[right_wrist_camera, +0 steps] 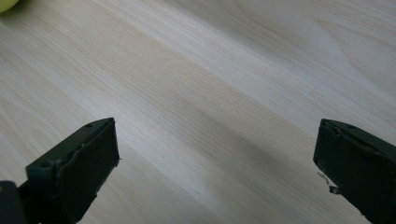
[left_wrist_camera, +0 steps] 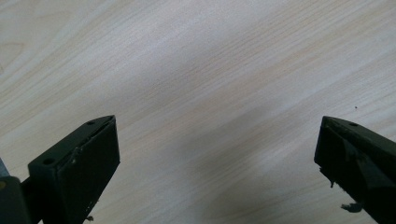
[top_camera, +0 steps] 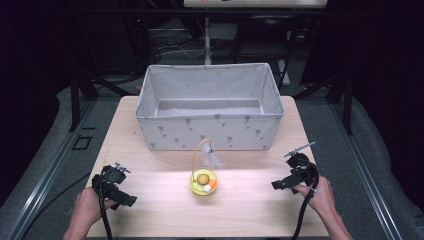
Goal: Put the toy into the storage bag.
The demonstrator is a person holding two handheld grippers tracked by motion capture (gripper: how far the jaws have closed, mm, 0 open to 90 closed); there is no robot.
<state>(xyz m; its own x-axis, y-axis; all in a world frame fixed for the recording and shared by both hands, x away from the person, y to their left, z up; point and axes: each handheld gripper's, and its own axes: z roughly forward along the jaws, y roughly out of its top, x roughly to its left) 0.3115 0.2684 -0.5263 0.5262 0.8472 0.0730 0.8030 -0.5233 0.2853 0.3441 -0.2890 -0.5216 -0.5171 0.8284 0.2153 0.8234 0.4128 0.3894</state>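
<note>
Where the pale wooden bench meets the person's near edge, the left tongs rest in the person's left hand, low and well to the left of the yellow toy. In the left gripper view the two black jaws stand wide apart, with bare wood grain between them and nothing held. A black cable trails from these tongs back toward the person.

The yellow toy sits on the bench about midway between the two tongs, well apart from both. It is a small round yellow dish with an orange ball and a white ball in it, and a thin yellow wire arches up from it with a white feathery tuft at the tip. Just behind the toy, farther from the person, stands a grey fabric bin with a small printed pattern on its walls; its open top faces up. The toy is near the bin's front wall but not touching it.

To the right of the toy, the right tongs are held in the person's right hand near the bench's right edge. The right gripper view shows their jaws spread wide as well, over bare wood, gripping nothing; a sliver of the yellow toy shows at that view's top left corner.
</note>
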